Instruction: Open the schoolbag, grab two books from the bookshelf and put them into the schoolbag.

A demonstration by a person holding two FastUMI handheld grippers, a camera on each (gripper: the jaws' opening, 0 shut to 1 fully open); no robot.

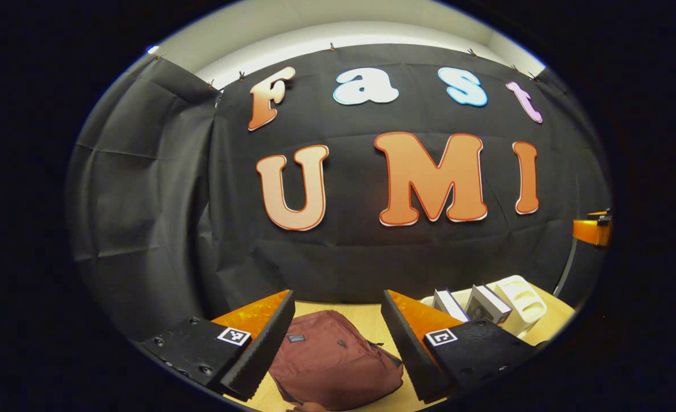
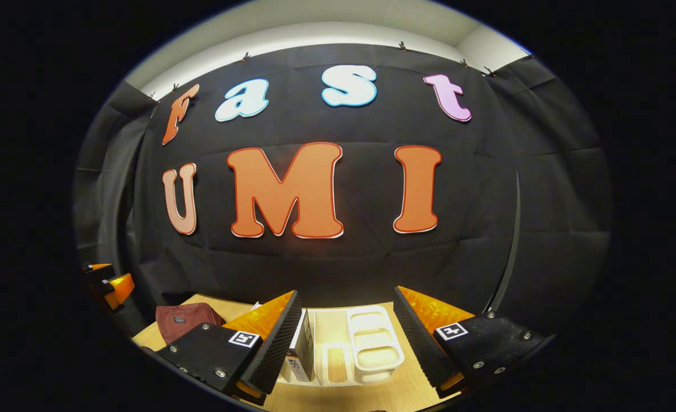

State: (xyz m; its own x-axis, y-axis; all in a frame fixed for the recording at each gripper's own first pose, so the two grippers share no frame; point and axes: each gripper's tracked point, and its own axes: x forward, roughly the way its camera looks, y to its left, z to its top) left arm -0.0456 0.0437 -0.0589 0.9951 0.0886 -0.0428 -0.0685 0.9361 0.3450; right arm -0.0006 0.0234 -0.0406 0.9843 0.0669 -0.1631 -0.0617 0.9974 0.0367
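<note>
A maroon schoolbag point(image 1: 332, 360) lies zipped on the wooden table, below and between the fingers of my left gripper point(image 1: 338, 337), which is open and held above it. To the right stands a white bookshelf rack point(image 1: 521, 303) holding two books point(image 1: 475, 304). In the right gripper view, my right gripper point(image 2: 349, 337) is open and raised in front of the white rack point(image 2: 372, 343), with a book point(image 2: 300, 355) just behind its left finger. The schoolbag point(image 2: 186, 320) lies at the far left there, and the left gripper point(image 2: 109, 283) shows beyond it at the edge.
The light wooden table point(image 1: 366, 323) runs up to the black cloth wall. The right gripper point(image 1: 592, 229) shows at the right edge of the left gripper view. A thin dark cable point(image 2: 512, 246) hangs along the wall on the right.
</note>
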